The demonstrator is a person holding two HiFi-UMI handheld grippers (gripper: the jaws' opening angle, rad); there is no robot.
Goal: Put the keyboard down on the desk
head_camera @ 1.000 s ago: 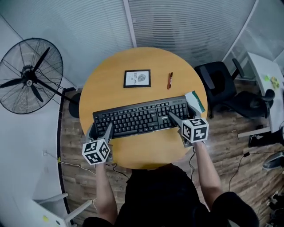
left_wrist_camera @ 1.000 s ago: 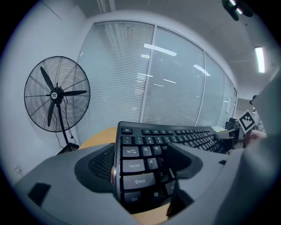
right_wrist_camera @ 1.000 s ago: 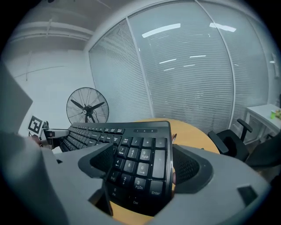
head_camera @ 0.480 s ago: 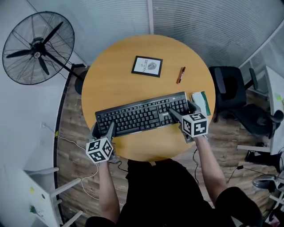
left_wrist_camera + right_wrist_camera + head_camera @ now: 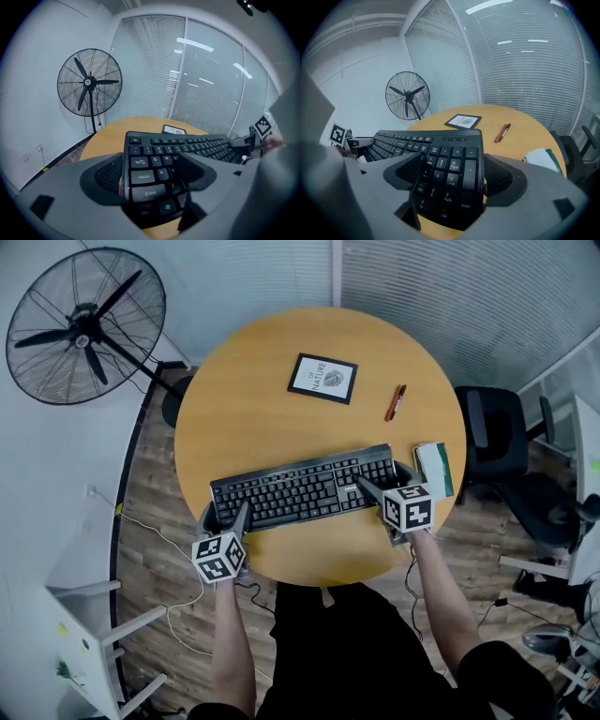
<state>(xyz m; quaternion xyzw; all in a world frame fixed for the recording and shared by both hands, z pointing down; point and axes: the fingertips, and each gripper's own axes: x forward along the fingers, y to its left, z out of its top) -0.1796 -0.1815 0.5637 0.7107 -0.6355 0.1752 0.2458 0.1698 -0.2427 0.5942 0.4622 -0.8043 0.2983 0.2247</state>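
From the head view, the keyboard is hanging low over the near part of the desk, stretched between the left gripper and the right gripper. In the left gripper view the jaws are clamping its Shift-key end. In the right gripper view they're pinching the number-pad end, so I'm judging the final set-down and release as yet to come, though whether it's touching the wood is hard to call.

A black keyboard spans the round counter's near part. The left tool straddles one end and the right tool the other, with a framed card, pen and book lying beyond.
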